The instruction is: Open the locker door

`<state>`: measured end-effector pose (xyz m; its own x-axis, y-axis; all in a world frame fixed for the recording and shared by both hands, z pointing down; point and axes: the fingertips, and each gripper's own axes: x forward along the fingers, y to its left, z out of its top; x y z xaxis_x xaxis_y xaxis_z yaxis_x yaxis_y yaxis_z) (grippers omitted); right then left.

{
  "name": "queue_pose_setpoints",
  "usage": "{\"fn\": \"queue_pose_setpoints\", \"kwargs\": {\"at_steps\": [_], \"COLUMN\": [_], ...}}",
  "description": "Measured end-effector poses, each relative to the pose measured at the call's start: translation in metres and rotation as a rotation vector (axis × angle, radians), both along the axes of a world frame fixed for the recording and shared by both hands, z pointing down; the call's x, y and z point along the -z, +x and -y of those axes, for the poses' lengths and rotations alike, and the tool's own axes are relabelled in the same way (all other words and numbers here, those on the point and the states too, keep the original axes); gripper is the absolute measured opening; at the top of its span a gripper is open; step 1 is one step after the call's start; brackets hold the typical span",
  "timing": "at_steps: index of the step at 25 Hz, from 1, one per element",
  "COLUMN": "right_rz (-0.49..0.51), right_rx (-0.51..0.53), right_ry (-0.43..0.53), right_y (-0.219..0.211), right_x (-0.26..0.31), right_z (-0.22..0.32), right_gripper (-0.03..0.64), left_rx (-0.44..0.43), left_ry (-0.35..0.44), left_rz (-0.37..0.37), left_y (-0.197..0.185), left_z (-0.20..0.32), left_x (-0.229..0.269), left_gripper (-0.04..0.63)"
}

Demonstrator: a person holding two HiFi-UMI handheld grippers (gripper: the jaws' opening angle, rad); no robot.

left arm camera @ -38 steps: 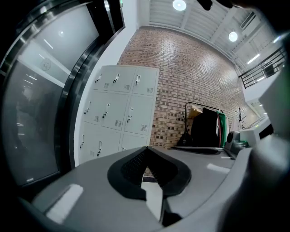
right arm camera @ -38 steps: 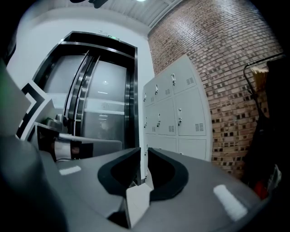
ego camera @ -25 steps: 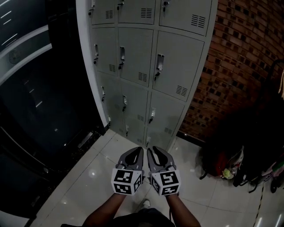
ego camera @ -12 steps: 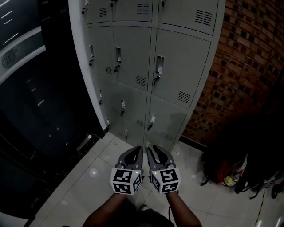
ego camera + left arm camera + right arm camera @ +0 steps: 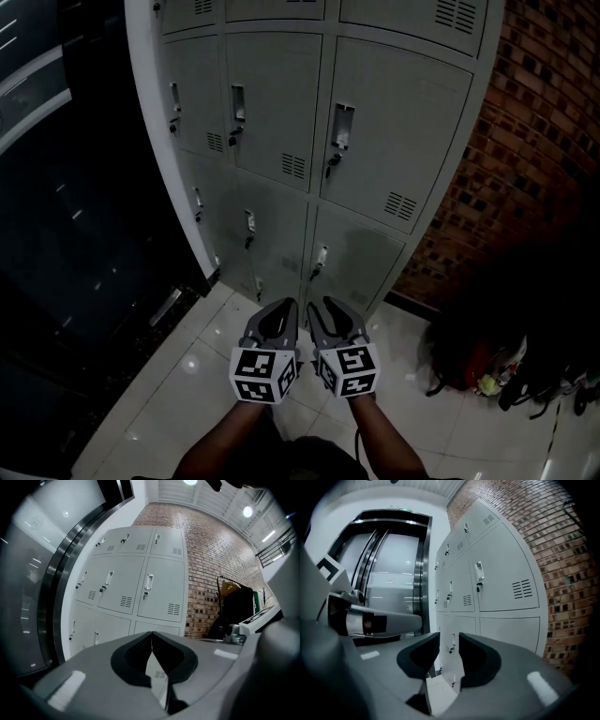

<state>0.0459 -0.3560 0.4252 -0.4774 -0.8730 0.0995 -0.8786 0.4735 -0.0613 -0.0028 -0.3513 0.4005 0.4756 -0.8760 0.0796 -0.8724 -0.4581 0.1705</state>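
Grey steel locker bank standing against brick wall; white tiled floor gleaming below. Locker door: sitting shut, latch handle at its left edge, well apart from both grippers. Left gripper: hanging low, jaws pressing together, holding nothing. Right gripper: hanging just beside it, jaws opening, nothing between them. Bags: lying at right.

A red brick wall rises on the right, with dark bags heaped at its foot on the glossy white tiled floor; dark glazed doors fill the left
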Motion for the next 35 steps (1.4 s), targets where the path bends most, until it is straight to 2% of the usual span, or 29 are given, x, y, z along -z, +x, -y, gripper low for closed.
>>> {"fn": "queue_pose_setpoints", "kwargs": {"at_steps": [8, 17, 26, 31, 35], "right_rz": [0.0, 0.055, 0.078, 0.095, 0.071], "right_rx": [-0.01, -0.069, -0.129, -0.169, -0.192], "right_ry": [0.002, -0.023, -0.042, -0.064, -0.074], "right_y": [-0.013, -0.009, -0.01, -0.005, -0.002], "right_x": [-0.052, -0.106, -0.15, -0.171, -0.188], "right_z": [0.071, 0.147, 0.205, 0.233, 0.251], "right_gripper": [0.146, 0.207, 0.29, 0.316, 0.327], "left_rx": [-0.032, -0.07, -0.098, -0.113, -0.134], "left_ry": [0.025, 0.007, -0.01, -0.014, -0.022], "left_rz": [-0.003, 0.008, 0.008, 0.006, 0.006], "left_y": [-0.007, -0.005, -0.009, -0.014, -0.012], "left_z": [0.066, 0.125, 0.162, 0.177, 0.186], "left_x": [-0.041, -0.086, -0.119, -0.132, -0.144], "left_gripper": [0.005, 0.005, 0.005, 0.003, 0.003]}}
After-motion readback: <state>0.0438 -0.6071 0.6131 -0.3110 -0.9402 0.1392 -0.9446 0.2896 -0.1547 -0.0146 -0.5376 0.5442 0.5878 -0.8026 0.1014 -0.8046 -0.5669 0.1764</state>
